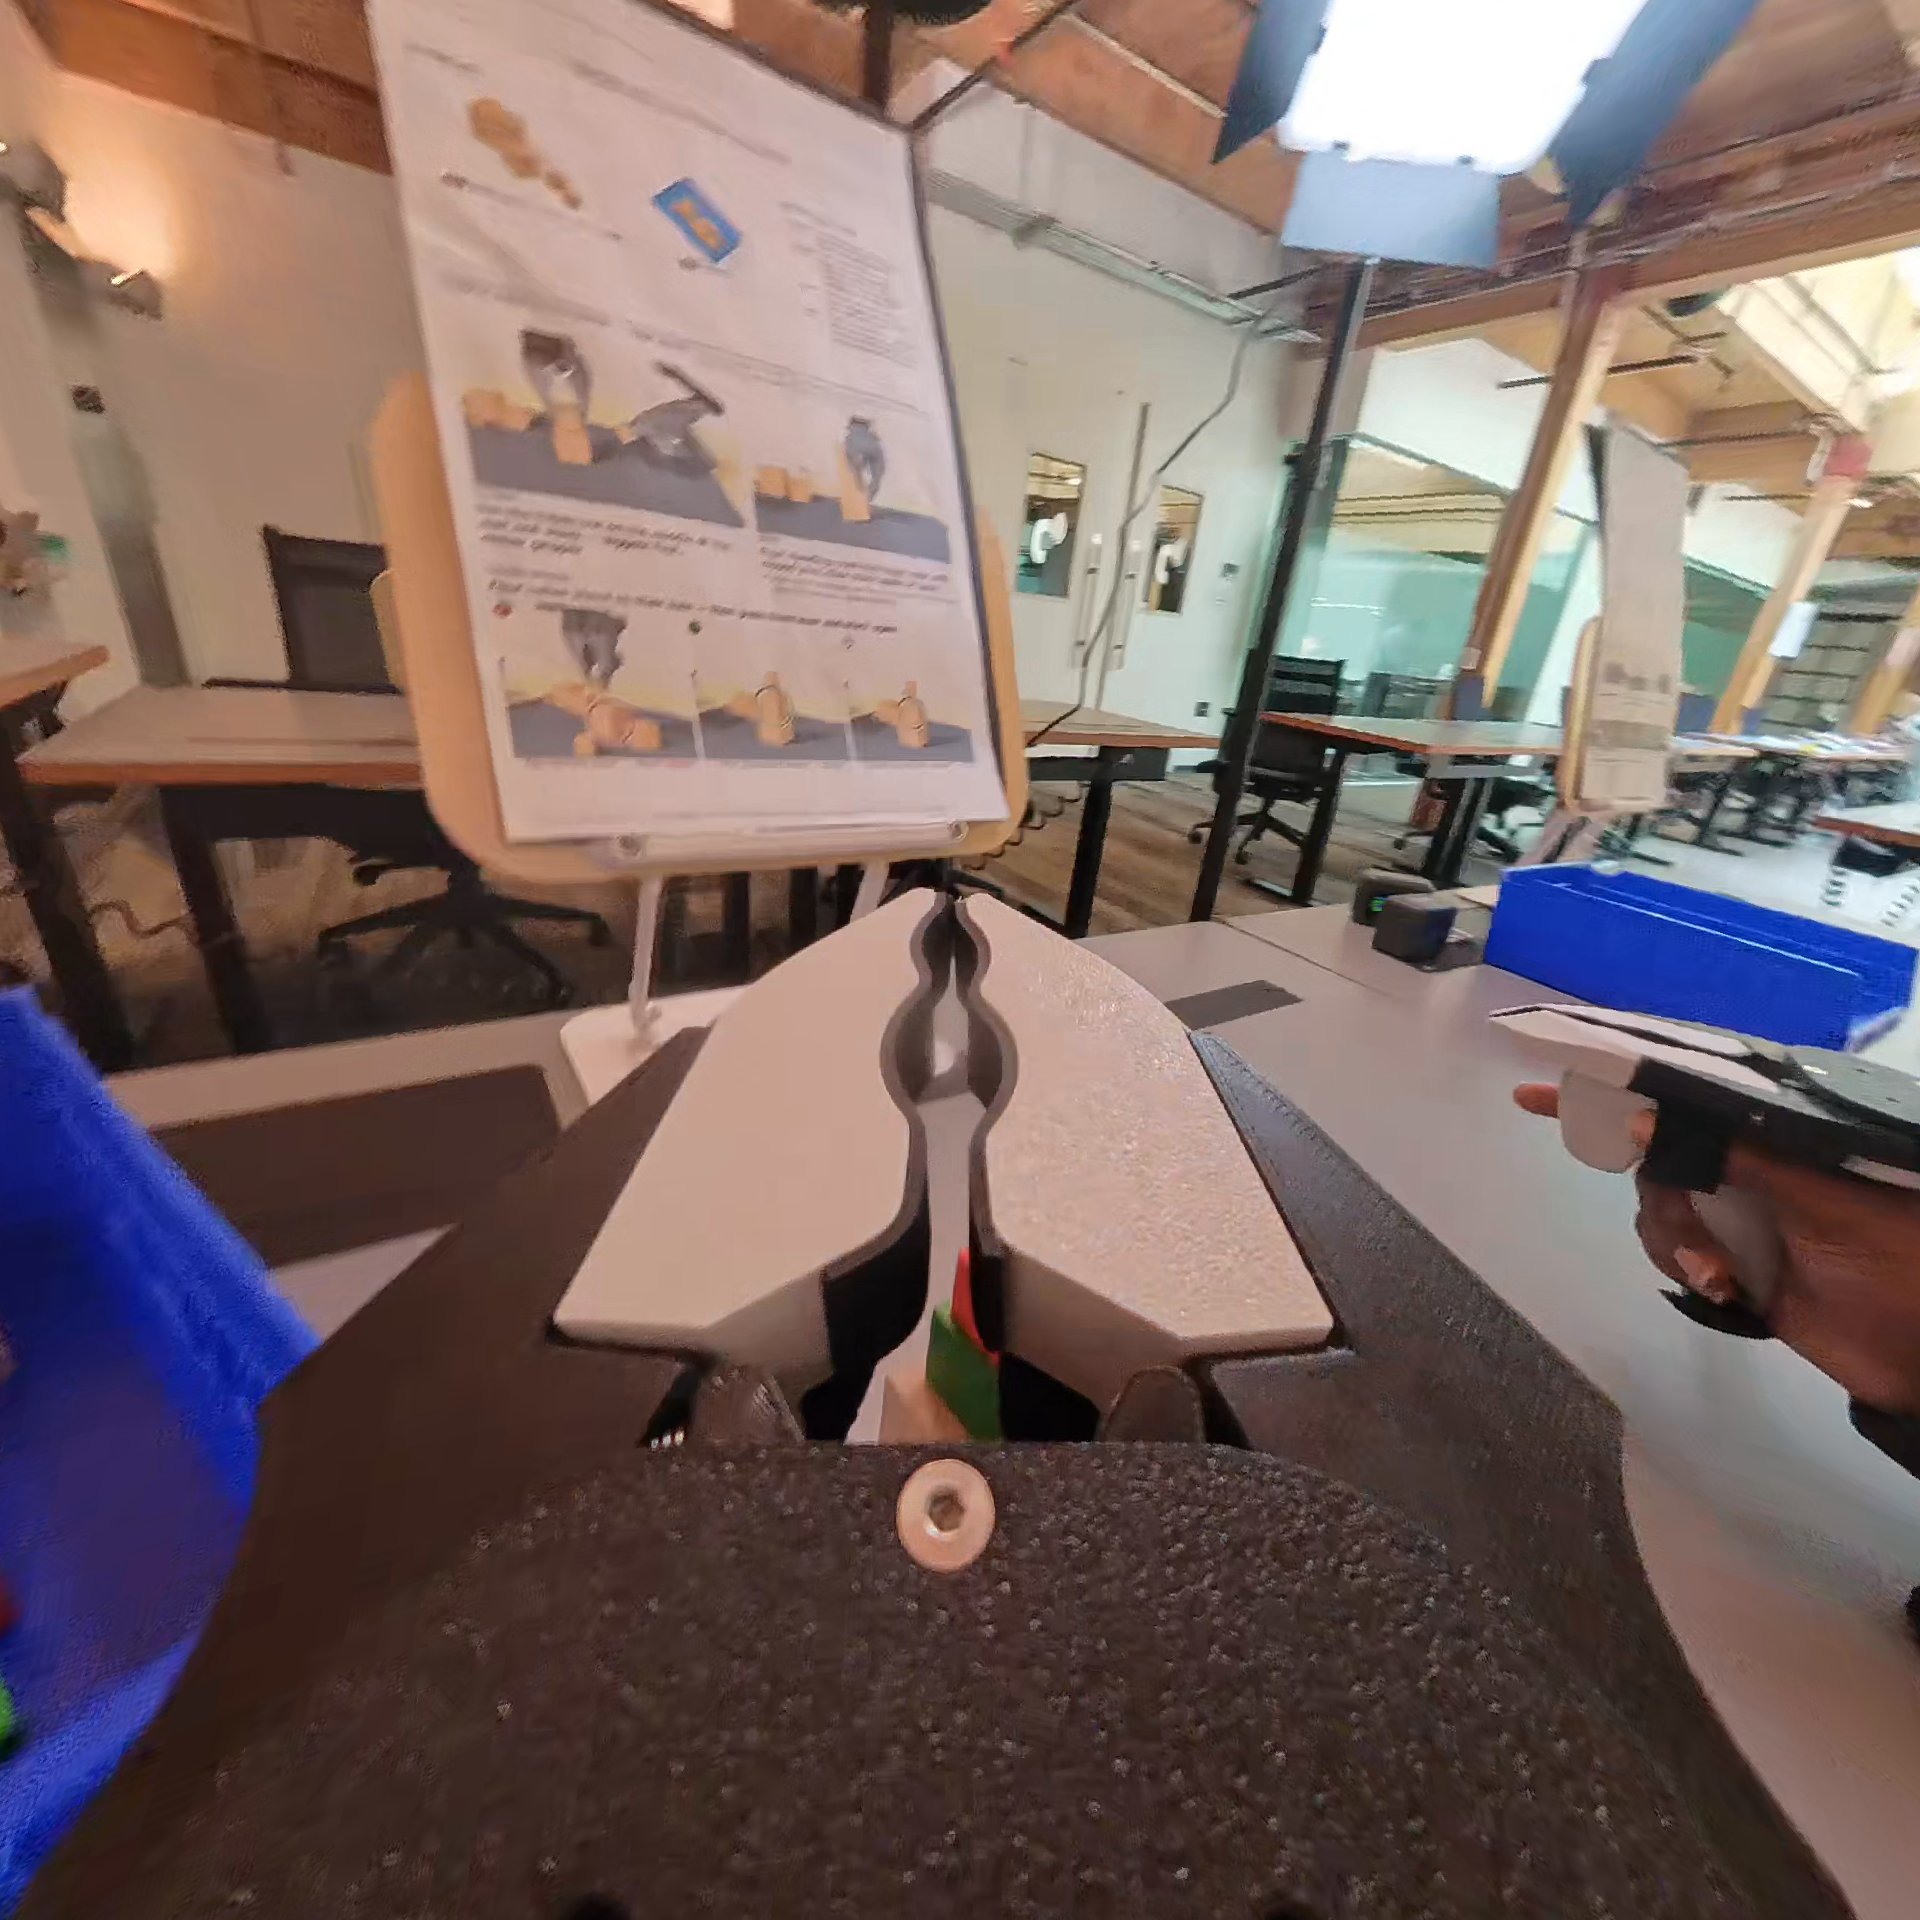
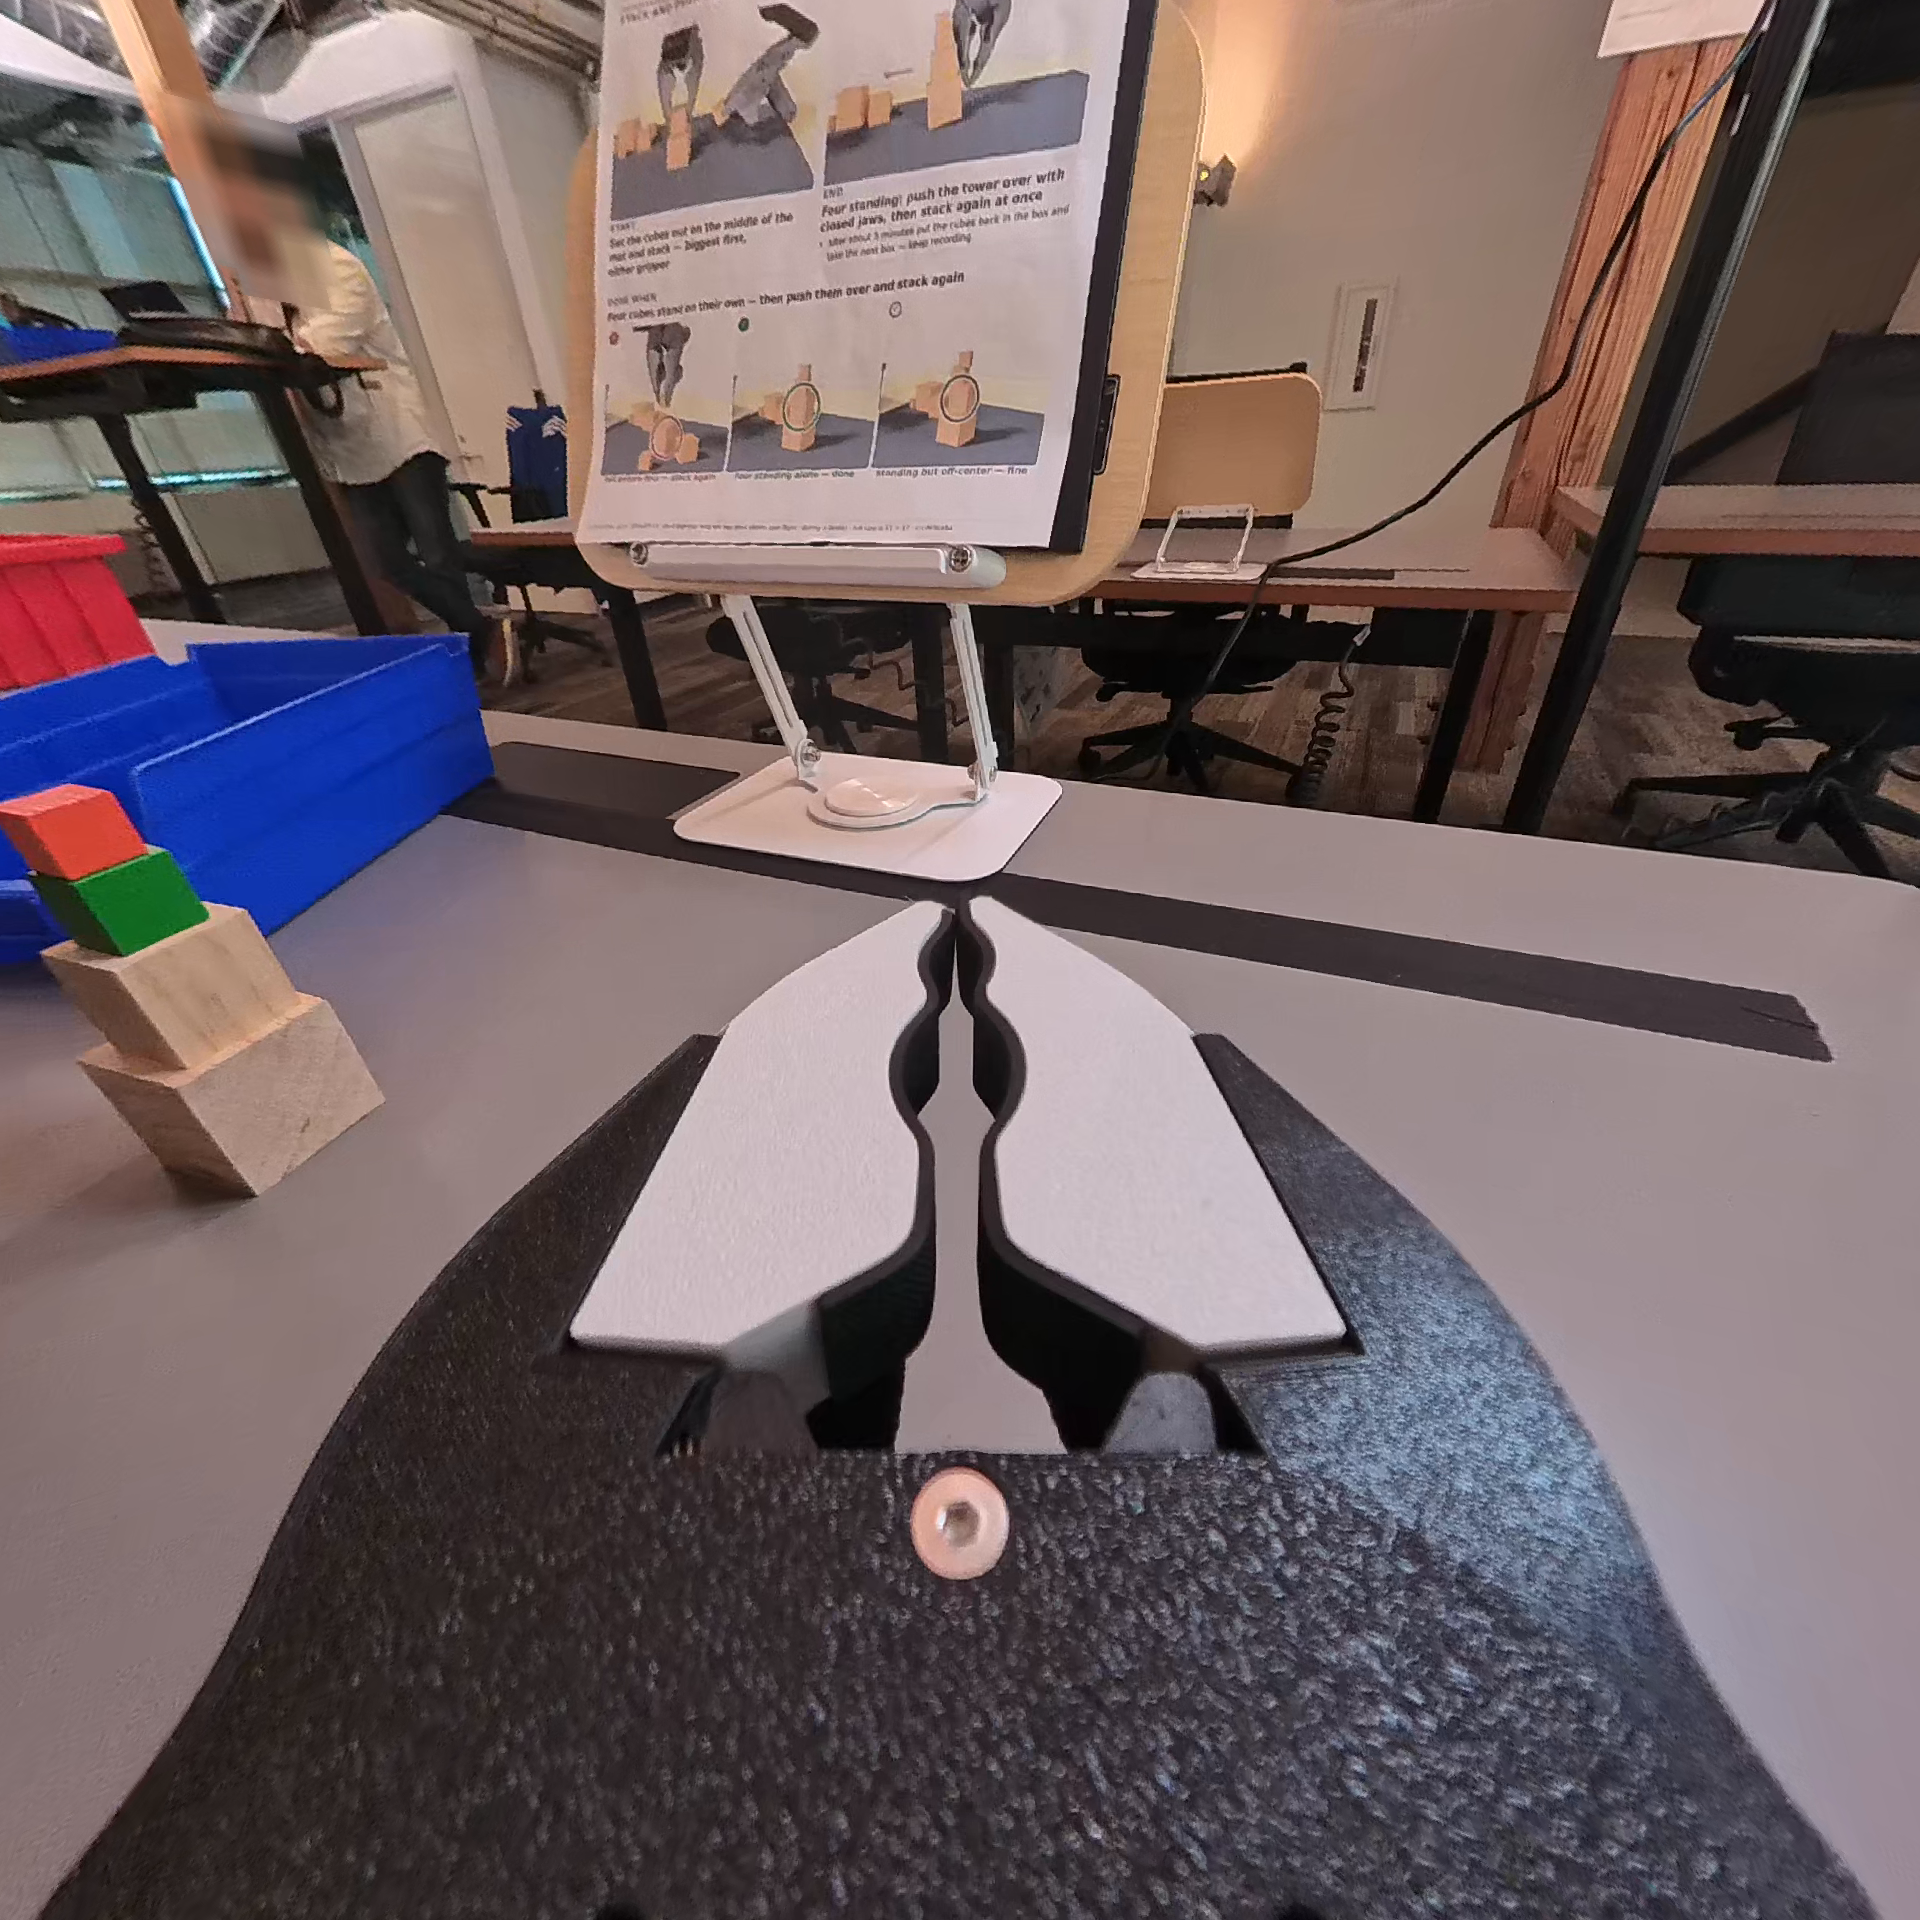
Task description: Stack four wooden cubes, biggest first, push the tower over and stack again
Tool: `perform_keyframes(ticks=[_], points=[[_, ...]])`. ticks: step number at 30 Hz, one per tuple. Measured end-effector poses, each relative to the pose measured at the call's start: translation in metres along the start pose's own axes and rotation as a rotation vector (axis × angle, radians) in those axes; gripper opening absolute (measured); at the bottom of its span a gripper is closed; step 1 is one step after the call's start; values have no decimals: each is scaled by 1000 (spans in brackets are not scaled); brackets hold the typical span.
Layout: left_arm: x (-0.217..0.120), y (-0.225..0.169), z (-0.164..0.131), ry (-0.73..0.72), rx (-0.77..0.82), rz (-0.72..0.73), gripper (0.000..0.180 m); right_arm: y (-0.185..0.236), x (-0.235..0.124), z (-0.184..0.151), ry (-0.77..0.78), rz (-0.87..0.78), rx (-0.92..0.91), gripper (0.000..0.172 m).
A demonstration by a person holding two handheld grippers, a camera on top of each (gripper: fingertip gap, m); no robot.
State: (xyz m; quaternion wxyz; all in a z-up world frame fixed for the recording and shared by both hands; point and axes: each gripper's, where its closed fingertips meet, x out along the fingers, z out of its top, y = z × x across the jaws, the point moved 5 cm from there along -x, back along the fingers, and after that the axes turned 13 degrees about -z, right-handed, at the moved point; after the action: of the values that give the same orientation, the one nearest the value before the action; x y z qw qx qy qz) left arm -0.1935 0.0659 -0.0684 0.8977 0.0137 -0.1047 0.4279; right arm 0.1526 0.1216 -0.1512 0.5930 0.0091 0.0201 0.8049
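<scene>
A tower of blocks stands on the grey table at the left of the right wrist view: a large wooden cube, a smaller wooden cube, a green block and a red block on top. My right gripper is shut with nothing between its fingertips, low over the table, to the right of the tower and apart from it. My left gripper is shut, tips together. Through the slot behind its fingers I see slivers of the green block and the red block below. The right gripper shows at the right, held by a hand.
A stand with a printed sheet rests on a white base at the table's far edge, on a black tape strip. Blue bins and a red bin sit behind the tower. Another blue bin stands far right. A person stands in the background. Spacing between my two grippers at the tips: around 30 centimeters. My left tips are roughly 11 centimeters from the red block. My right tips are about 25 centimeters from the smaller wooden cube, my left tips only 15 centimeters.
</scene>
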Motion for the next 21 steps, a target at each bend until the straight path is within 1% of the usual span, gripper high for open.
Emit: perform_keyframes(ticks=[3, 5, 7, 8, 10, 12, 15, 17, 21], points=[[-11, 11, -25, 8, -61, 65, 0, 1, 3, -6, 22, -2, -1, 0], [-16, 24, -43, 2, -54, 91, 0, 0, 5, -10, 38, -1, 4, 0], [-18, 34, -60, 37, -79, 93, 0, -2, 5, -11, 41, 3, 34, 0], [-19, 37, -63, 44, -103, 91, 0, -3, 5, -11, 42, 6, 55, 0], [-21, 42, -66, 41, -109, 101, 0, -5, 5, -11, 43, 12, 79, 0], [-20, 43, -70, 69, -90, 105, 0, -5, 6, -10, 40, 18, 84, 0], [-16, 34, -71, 93, -78, 55, 0, 1, 5, -7, 32, 43, 78, 0], [-14, 26, -69, 97, -55, 24, 0, 8, 2, -3, 13, 48, 35, 0], [-13, 22, -69, 112, 26, 38, 0, 14, 1, -2, -4, 32, -50, 0]])
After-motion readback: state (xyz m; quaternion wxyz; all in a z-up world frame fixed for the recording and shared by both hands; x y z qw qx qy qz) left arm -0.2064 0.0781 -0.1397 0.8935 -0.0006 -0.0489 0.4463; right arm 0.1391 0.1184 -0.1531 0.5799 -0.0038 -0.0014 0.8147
